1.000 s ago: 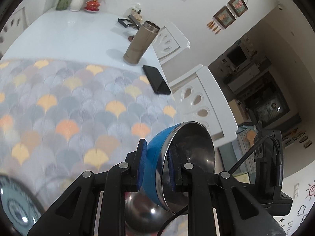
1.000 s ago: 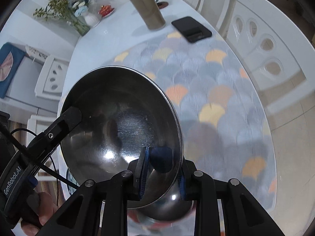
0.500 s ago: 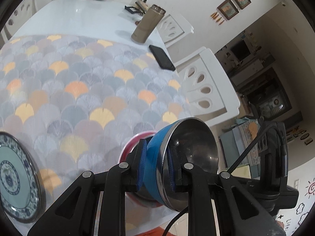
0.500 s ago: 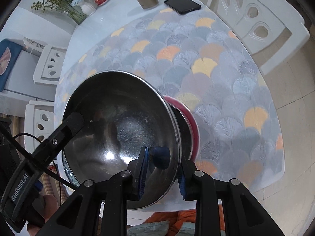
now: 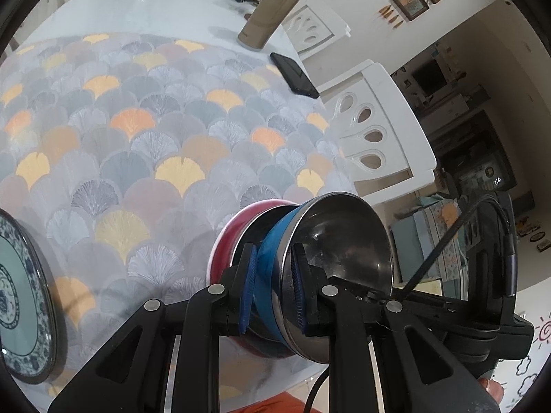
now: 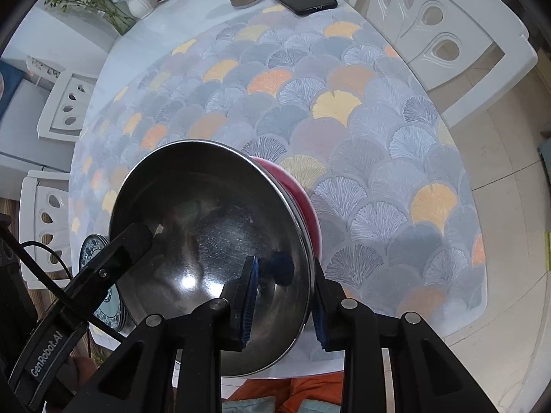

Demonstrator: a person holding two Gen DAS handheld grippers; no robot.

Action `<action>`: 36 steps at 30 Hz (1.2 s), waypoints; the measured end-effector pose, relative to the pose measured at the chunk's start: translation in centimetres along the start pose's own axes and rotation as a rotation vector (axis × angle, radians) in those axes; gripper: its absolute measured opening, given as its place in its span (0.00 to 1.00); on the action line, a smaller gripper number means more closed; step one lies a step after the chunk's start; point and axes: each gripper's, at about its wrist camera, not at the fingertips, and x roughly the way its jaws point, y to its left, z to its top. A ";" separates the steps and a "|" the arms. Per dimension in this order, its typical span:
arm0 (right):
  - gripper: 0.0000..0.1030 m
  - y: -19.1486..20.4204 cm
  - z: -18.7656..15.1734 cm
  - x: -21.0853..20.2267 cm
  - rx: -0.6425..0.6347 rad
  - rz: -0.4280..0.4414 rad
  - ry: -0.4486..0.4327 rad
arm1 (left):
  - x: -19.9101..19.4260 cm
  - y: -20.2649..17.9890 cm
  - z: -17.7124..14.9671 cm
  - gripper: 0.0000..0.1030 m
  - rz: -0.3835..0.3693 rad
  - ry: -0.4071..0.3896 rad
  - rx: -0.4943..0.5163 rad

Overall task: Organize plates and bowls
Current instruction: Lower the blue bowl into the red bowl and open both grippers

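A steel bowl with a blue outside (image 5: pixel 339 261) is gripped at its rim by both grippers. My left gripper (image 5: pixel 272 292) is shut on one side of the rim. My right gripper (image 6: pixel 282 303) is shut on the opposite side; the shiny inside of the bowl (image 6: pixel 206 234) fills that view. The bowl is tilted and sits just above or in a red bowl (image 5: pixel 227 237) on the patterned mat; the red bowl also shows in the right wrist view (image 6: pixel 303 199). I cannot tell whether they touch. A blue-patterned plate (image 5: pixel 20 296) lies at the left.
A tan tumbler (image 5: pixel 265 17) and a black phone (image 5: pixel 292 75) stand at the far side of the white table (image 5: pixel 137 3). White chairs (image 5: pixel 378 130) stand along the right edge. A flower vase (image 6: pixel 137 3) is at the back. The mat's near edge (image 6: pixel 447 323) is close.
Both grippers have pulled back and up from the table with the blue bowl. The red bowl has come into view beneath it, and the plate at the left.
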 end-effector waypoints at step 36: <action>0.31 -3.8 0.2 -1.7 0.007 0.209 -0.077 | -4.9 1.0 -2.3 0.16 0.001 -0.075 -0.016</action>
